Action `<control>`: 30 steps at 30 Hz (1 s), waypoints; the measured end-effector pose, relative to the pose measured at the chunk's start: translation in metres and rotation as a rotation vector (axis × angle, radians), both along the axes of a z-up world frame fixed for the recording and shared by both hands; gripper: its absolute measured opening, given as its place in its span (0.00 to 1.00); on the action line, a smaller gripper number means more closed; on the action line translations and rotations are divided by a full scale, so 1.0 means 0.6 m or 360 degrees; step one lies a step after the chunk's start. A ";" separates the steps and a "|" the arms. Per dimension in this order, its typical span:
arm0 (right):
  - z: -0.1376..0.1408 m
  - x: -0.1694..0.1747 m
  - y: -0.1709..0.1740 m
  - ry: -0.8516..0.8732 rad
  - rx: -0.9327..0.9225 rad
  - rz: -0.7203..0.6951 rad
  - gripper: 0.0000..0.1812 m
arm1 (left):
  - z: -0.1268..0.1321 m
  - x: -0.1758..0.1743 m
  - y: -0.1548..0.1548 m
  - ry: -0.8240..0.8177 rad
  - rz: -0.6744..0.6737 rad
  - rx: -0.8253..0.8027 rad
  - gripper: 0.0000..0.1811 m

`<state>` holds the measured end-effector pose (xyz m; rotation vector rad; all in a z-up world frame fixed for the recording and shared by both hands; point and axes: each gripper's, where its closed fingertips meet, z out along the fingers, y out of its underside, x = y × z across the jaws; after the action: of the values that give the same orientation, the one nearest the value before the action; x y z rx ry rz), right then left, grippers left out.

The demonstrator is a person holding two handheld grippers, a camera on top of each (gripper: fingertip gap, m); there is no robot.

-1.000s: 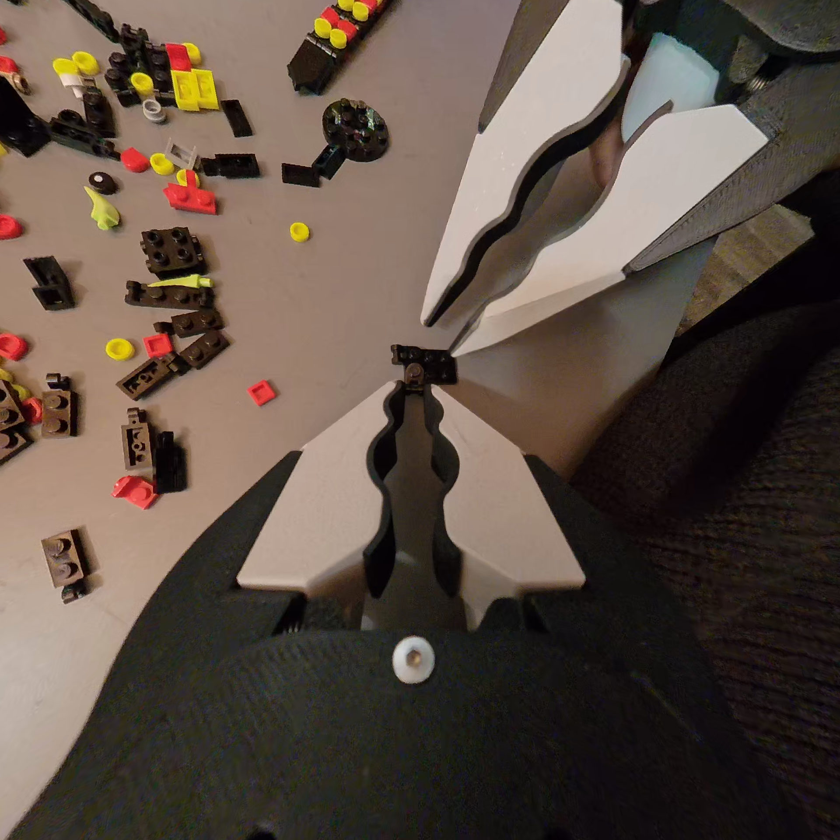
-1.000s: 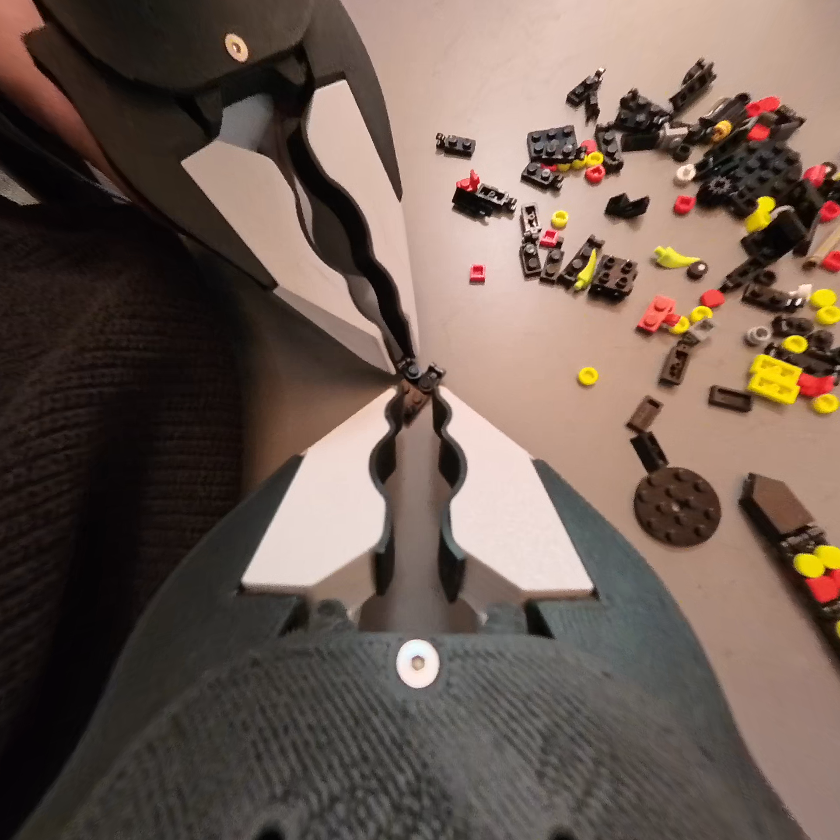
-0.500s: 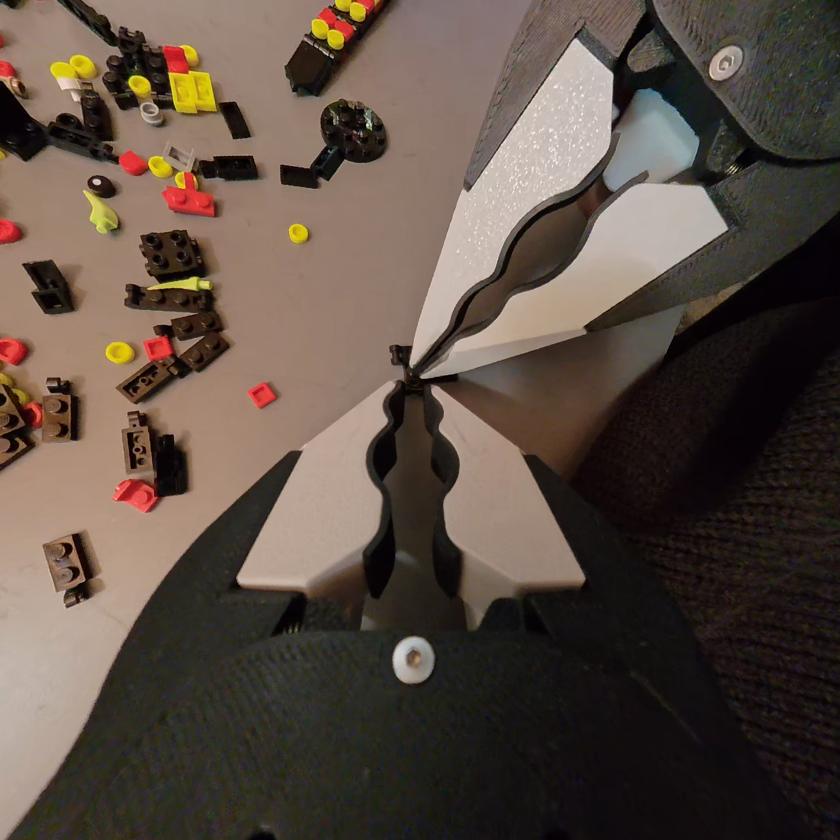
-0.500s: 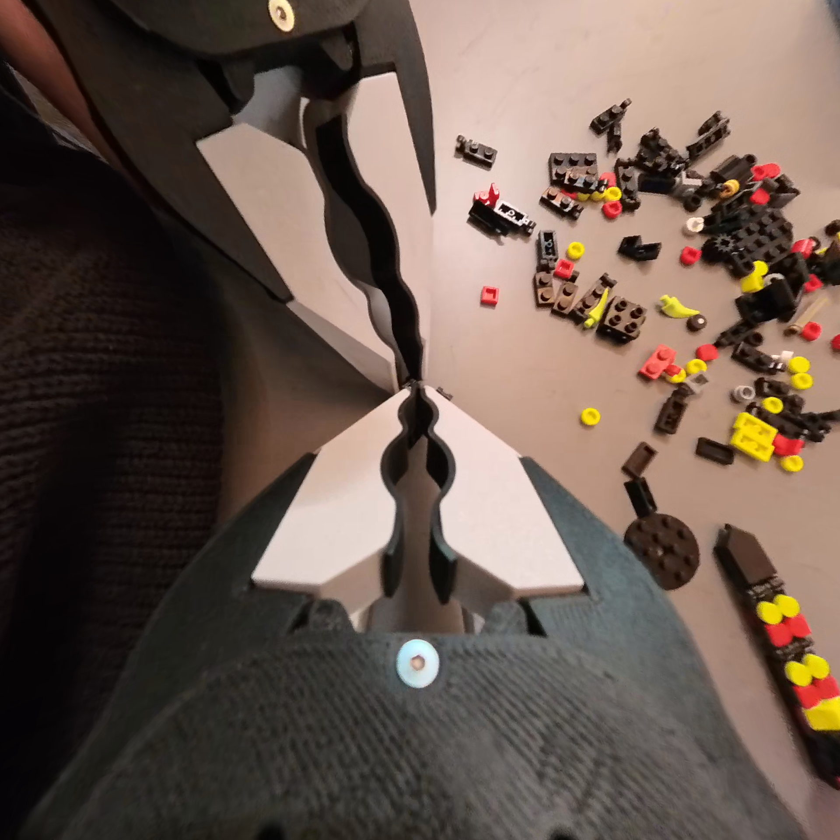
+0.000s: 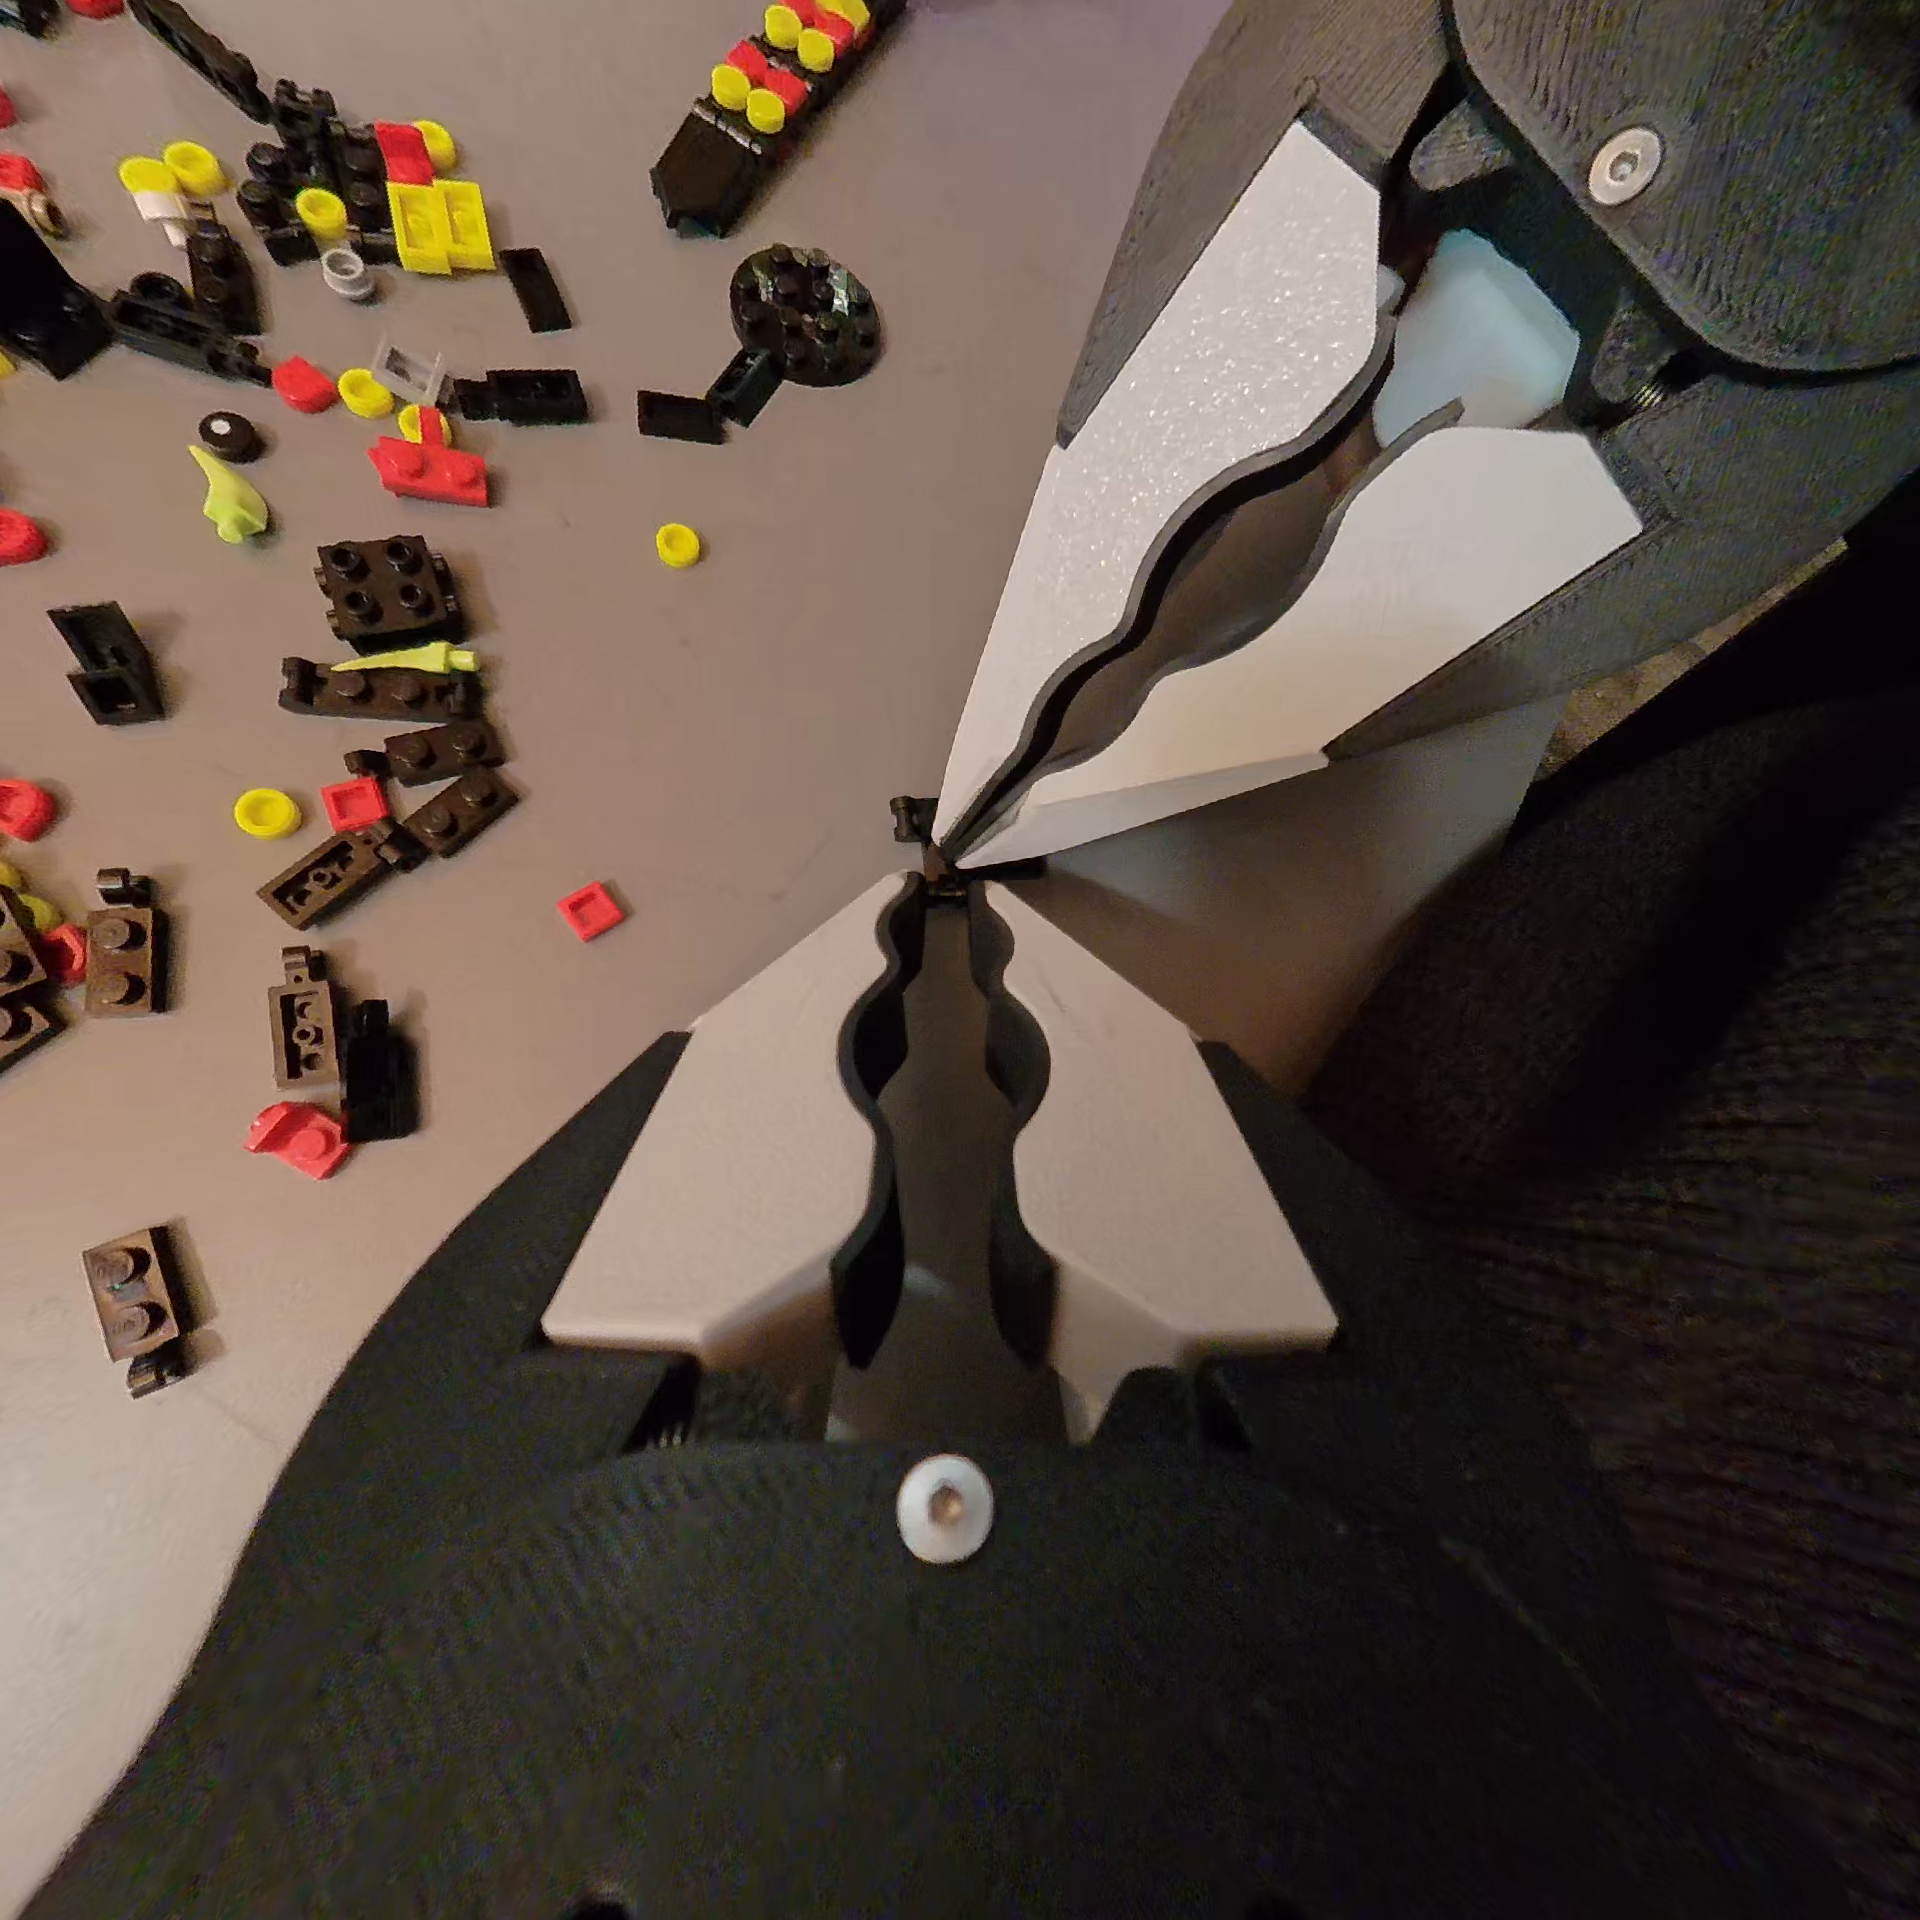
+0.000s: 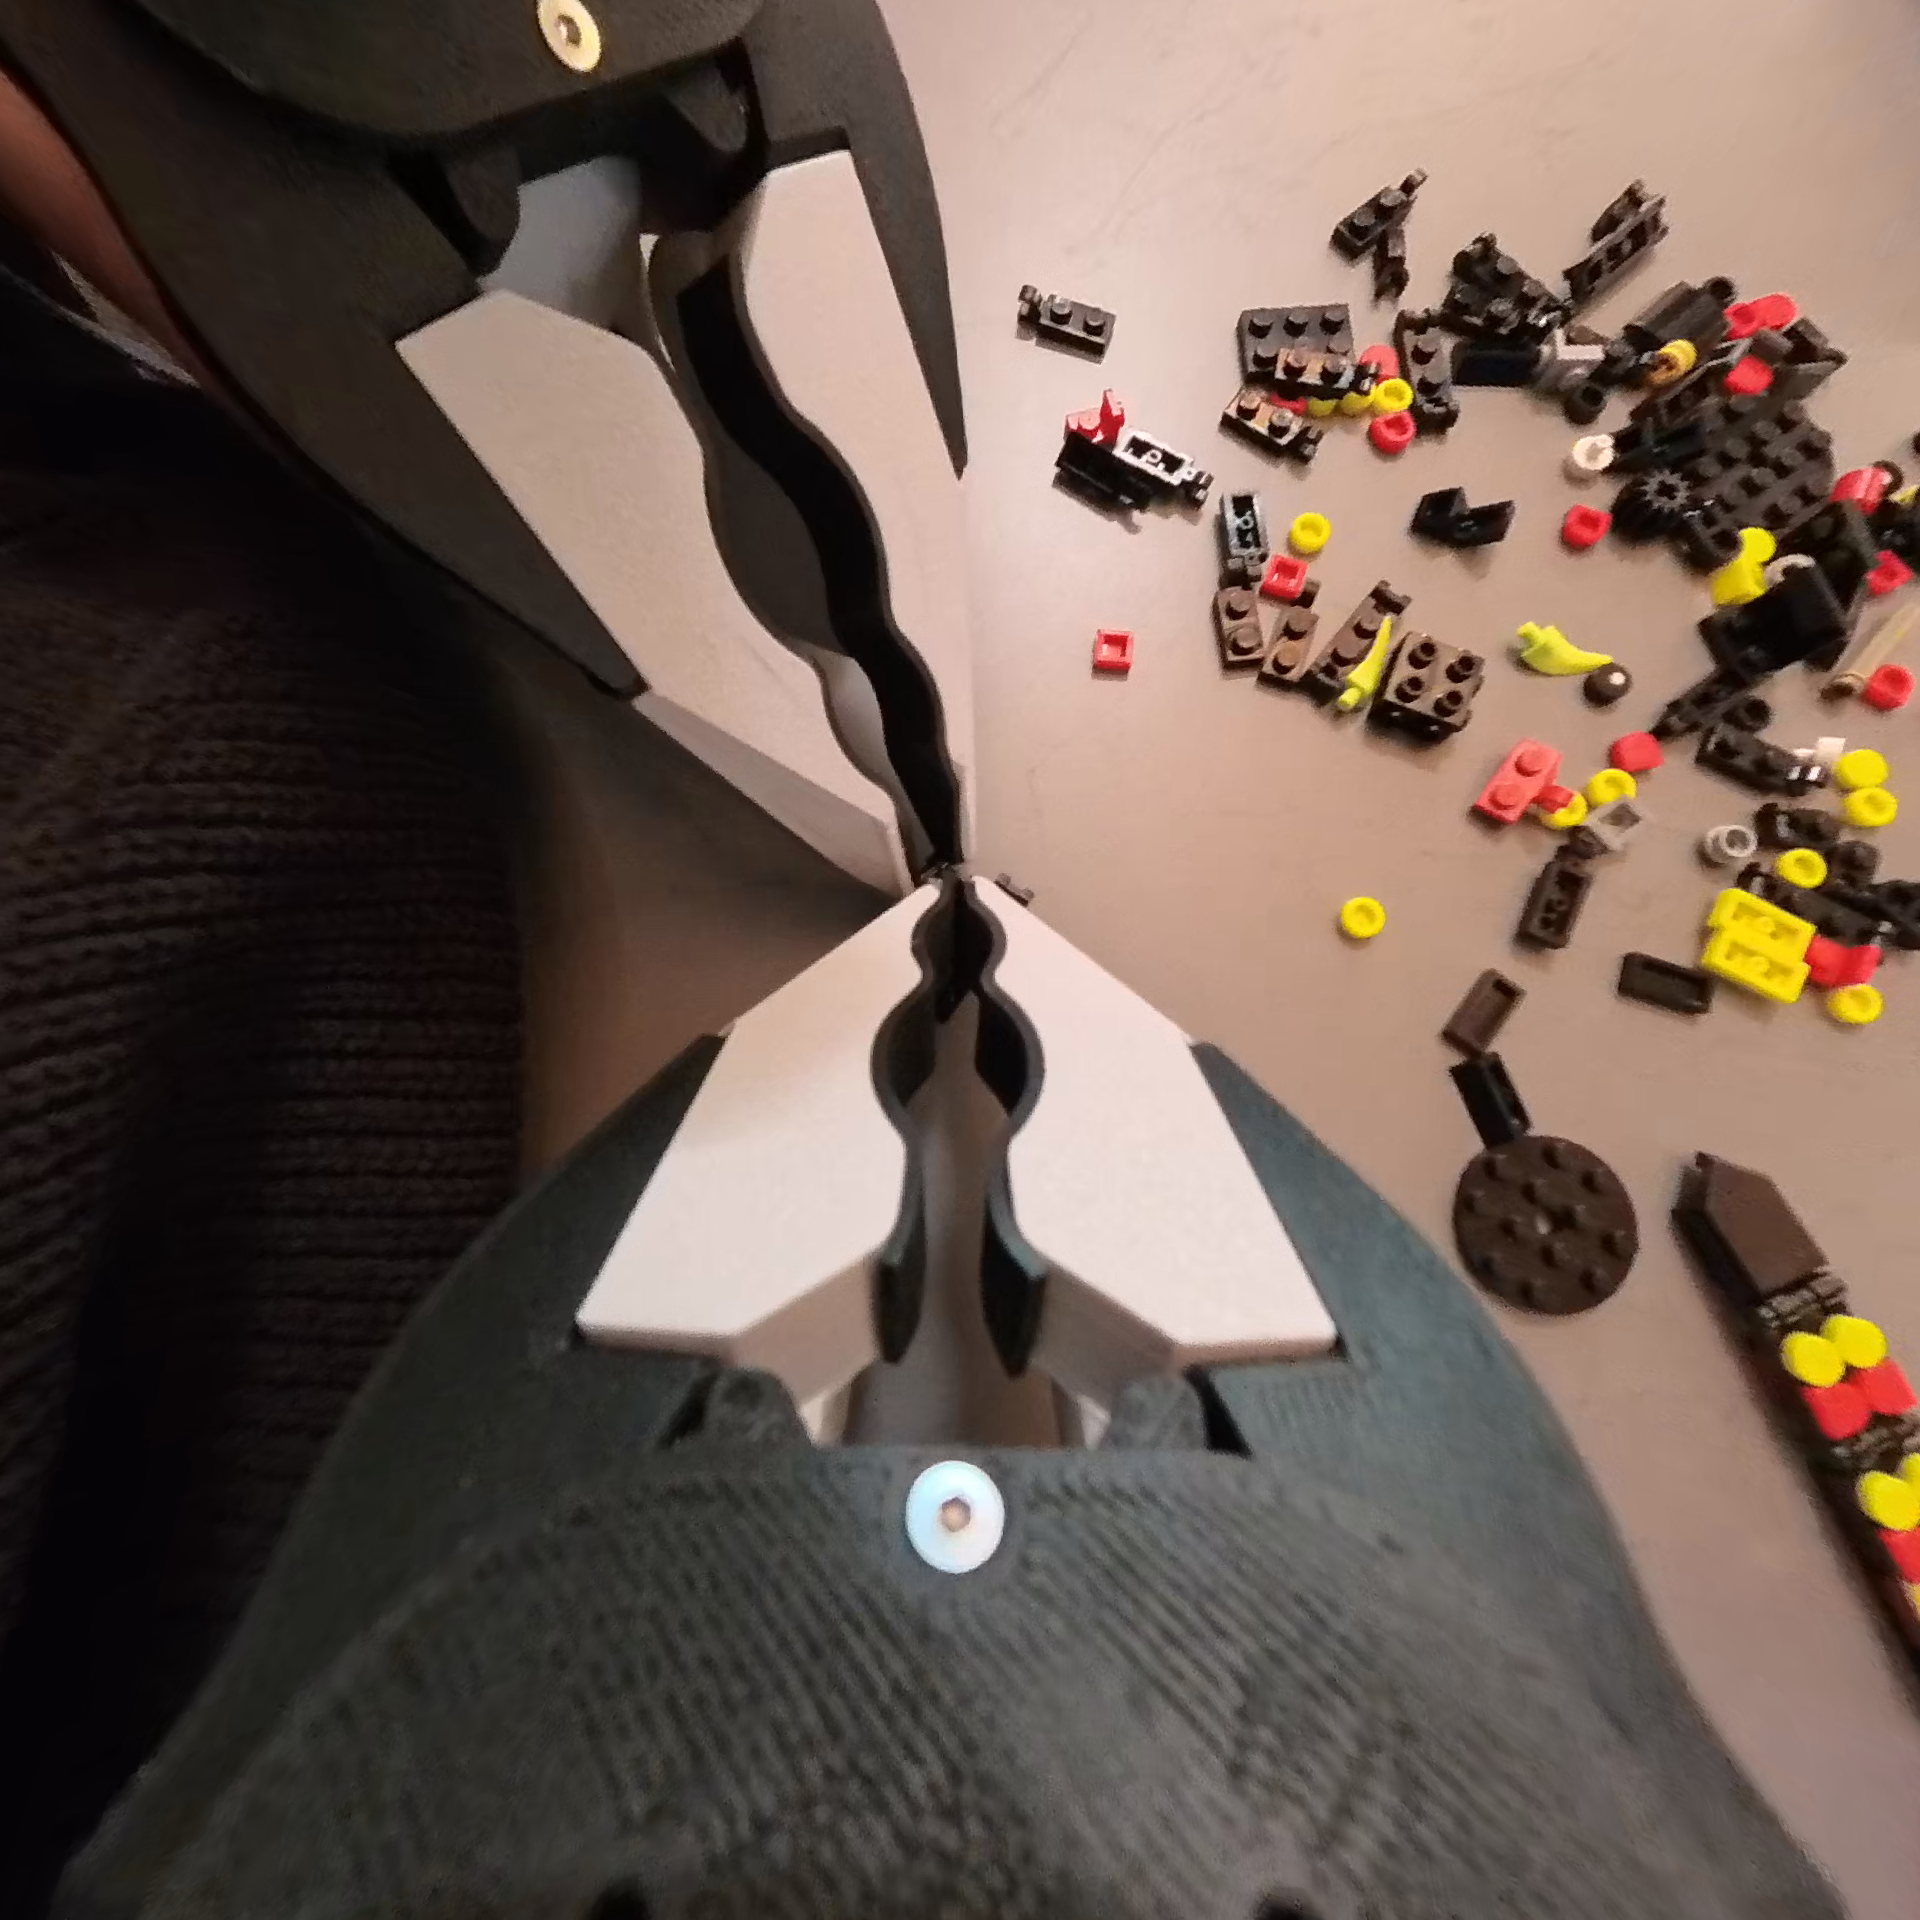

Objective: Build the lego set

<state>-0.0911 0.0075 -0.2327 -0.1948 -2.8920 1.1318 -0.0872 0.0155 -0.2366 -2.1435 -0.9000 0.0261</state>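
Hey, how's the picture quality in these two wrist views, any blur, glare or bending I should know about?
Left wrist view: sharp, warm dim light; the right gripper finger's white face sparkles with glare; the table edge bows from wide-angle distortion. Right wrist view: softer, the right gripper's black body and the long black assembly smear at the frame's edge; loose bricks cast short soft shadows.

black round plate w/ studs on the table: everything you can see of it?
The black round plate is a flat glossy plastic disc with studs over its top, lying flat on the grey table, studs up. A small black piece lies at its rim, touching or nearly so; a black tile sits just past that. The long black strip with yellow and red studs lies beside it, apart. Neither gripper touches it.
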 end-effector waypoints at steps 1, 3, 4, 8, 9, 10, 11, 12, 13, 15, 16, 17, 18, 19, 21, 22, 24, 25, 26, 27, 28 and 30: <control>0.000 0.000 0.001 0.0007 0.0002 -0.0004 0.00 | 0.000 0.000 0.000 -0.0001 0.0003 -0.0001 0.02; -0.001 0.001 0.001 0.0028 0.0010 -0.0010 0.00 | 0.000 0.000 0.001 0.0001 0.0012 -0.0004 0.02; -0.001 0.001 0.002 0.0037 0.0017 -0.0014 0.00 | 0.000 0.000 0.001 0.0002 0.0016 -0.0006 0.02; -0.002 0.002 0.002 0.0046 0.0030 -0.0046 0.00 | 0.000 0.000 0.002 0.0021 0.0046 -0.0029 0.02; -0.002 0.002 0.002 0.0042 0.0028 -0.0056 0.00 | 0.000 0.000 0.002 0.0028 0.0058 -0.0037 0.02; -0.002 0.002 0.002 0.0036 0.0024 -0.0069 0.00 | 0.000 0.000 0.002 0.0039 0.0068 -0.0045 0.02; -0.002 0.002 0.003 0.0036 0.0020 -0.0080 0.00 | 0.000 0.000 0.003 0.0050 0.0080 -0.0054 0.02; -0.002 0.002 0.003 0.0036 0.0015 -0.0092 0.00 | 0.000 0.000 0.004 0.0069 0.0090 -0.0069 0.02; -0.002 0.002 0.004 0.0038 0.0008 -0.0108 0.00 | 0.000 0.000 0.004 0.0094 0.0098 -0.0088 0.02; -0.002 0.002 0.004 0.0017 -0.0017 -0.0166 0.00 | 0.000 -0.001 0.005 0.0133 0.0127 -0.0113 0.02; -0.002 0.001 0.004 0.0005 -0.0033 -0.0197 0.00 | 0.000 -0.001 0.005 0.0144 0.0139 -0.0119 0.02; -0.002 0.001 0.004 0.0008 -0.0041 -0.0220 0.00 | 0.000 -0.001 0.005 0.0152 0.0150 -0.0123 0.02; -0.002 0.001 0.005 0.0024 -0.0040 -0.0236 0.00 | -0.001 -0.001 0.006 0.0156 0.0158 -0.0124 0.02; -0.002 0.001 0.005 0.0044 -0.0035 -0.0246 0.00 | -0.001 -0.001 0.007 0.0162 0.0157 -0.0125 0.02; -0.002 0.000 0.005 0.0058 -0.0032 -0.0253 0.00 | 0.000 -0.001 0.007 0.0162 0.0154 -0.0119 0.02; -0.001 0.000 0.004 0.0060 -0.0038 -0.0250 0.00 | 0.000 -0.001 0.007 0.0156 0.0153 -0.0112 0.02; 0.002 -0.002 0.004 0.0072 -0.0052 -0.0239 0.00 | -0.001 -0.001 0.007 0.0143 0.0156 -0.0103 0.02; 0.010 -0.010 0.005 0.0085 -0.0088 -0.0262 0.00 | 0.000 -0.002 0.007 0.0141 0.0156 -0.0096 0.02; 0.030 -0.018 0.004 0.0079 -0.0194 -0.0293 0.00 | 0.001 -0.001 0.008 0.0138 0.0153 -0.0089 0.02; 0.051 -0.024 0.003 0.0029 -0.0313 -0.0323 0.00 | 0.001 -0.001 0.009 0.0139 0.0149 -0.0085 0.02; 0.066 -0.029 0.006 -0.0044 -0.0399 -0.0356 0.02 | 0.000 -0.001 0.009 0.0139 0.0148 -0.0090 0.02; 0.054 -0.038 0.022 -0.0179 -0.0370 -0.0429 0.05 | -0.001 -0.002 0.009 0.0134 0.0147 -0.0089 0.02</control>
<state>-0.1142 0.0210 -0.2003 -0.6518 -2.7057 1.4386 -0.0881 0.0210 -0.2374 -2.1340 -0.9583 0.1892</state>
